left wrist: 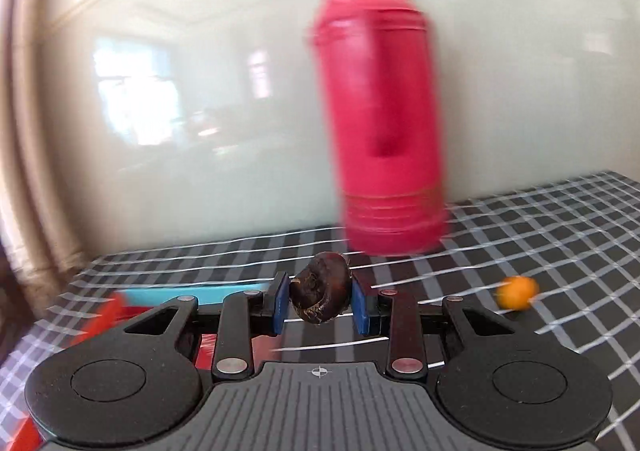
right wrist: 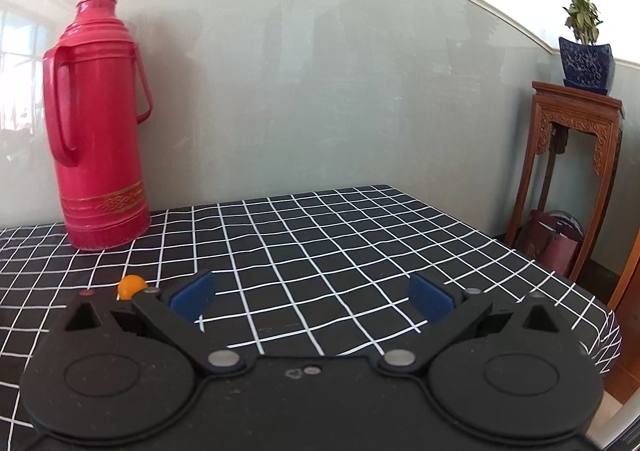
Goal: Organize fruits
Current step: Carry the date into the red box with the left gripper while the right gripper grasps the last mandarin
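Left gripper [left wrist: 320,297]: we see its 2 blue pads [left wrist: 281,301] clamped on a dark brown wrinkled fruit [left wrist: 319,297], held clear of the checked surface [left wrist: 560,243].
Tray: at 9 o'clock of the left gripper we see a blurred container with a light blue edge [left wrist: 192,293] and red sides, low on the surface.
Red flask [right wrist: 98,131]: upright at the back of the surface against the pale wall, at 12 to 1 o'clock of the held fruit in the left view.
Orange fruit [left wrist: 517,292]: small and round, alone on the surface at 3 o'clock of the left gripper, well apart from the flask.
Right gripper [right wrist: 312,295]: we see its jaws spread wide with nothing between them, only bare checked surface.
Plant stand [right wrist: 576,155]: carved wood at 3 o'clock off the surface, with a blue potted plant [right wrist: 586,61] on top.
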